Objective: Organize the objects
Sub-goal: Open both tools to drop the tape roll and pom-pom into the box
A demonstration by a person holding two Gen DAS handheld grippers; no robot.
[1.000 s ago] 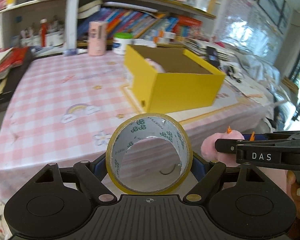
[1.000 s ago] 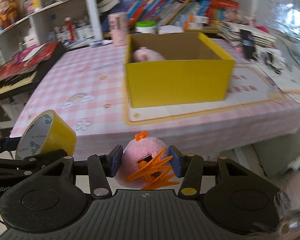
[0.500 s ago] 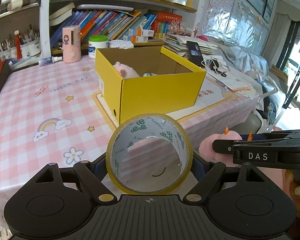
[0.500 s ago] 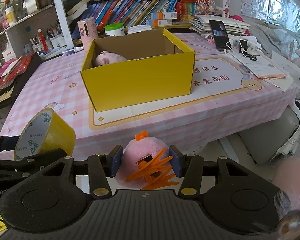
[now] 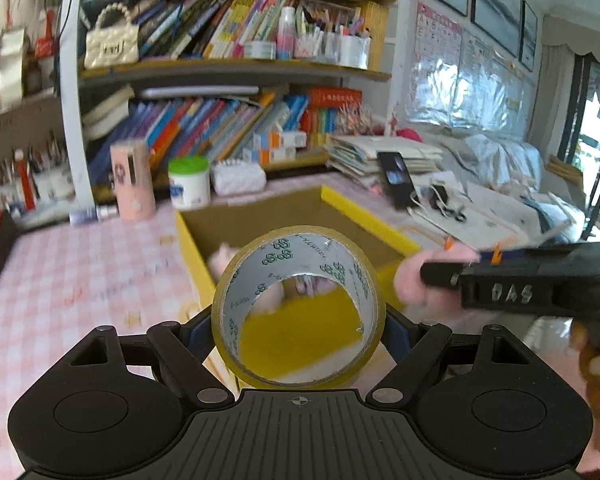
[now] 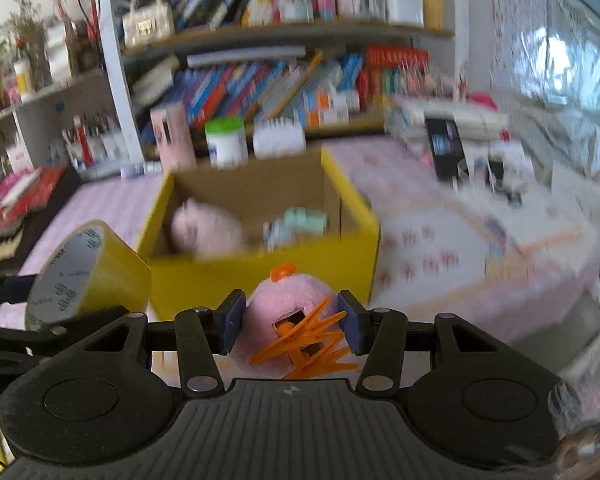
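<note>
My left gripper (image 5: pixel 299 326) is shut on a roll of yellow tape (image 5: pixel 298 258), held on edge so I look through its hole. In the right wrist view the same tape roll (image 6: pixel 100 264) shows at the left. My right gripper (image 6: pixel 292 322) is shut on a pink plush toy (image 6: pixel 290 298) with orange feet; the left wrist view shows that pink plush toy (image 5: pixel 410 284) beside the tape. Just ahead of both grippers stands an open yellow box (image 6: pixel 260 272) on the pink checked table (image 6: pixel 112 204). Inside it lie another pink plush (image 6: pixel 206 232) and a pale green item (image 6: pixel 304 220).
Behind the box stand a pink cylinder (image 6: pixel 172 136), a white jar with a green lid (image 6: pixel 226 142) and a white tissue pack (image 6: pixel 280 140). Bookshelves (image 5: pixel 220 60) fill the back. A phone (image 5: pixel 396 178) and papers lie at the table's right side.
Both grippers have moved forward and up toward the yellow box, which now looms close. The tape and the pink plush stay held as before.
</note>
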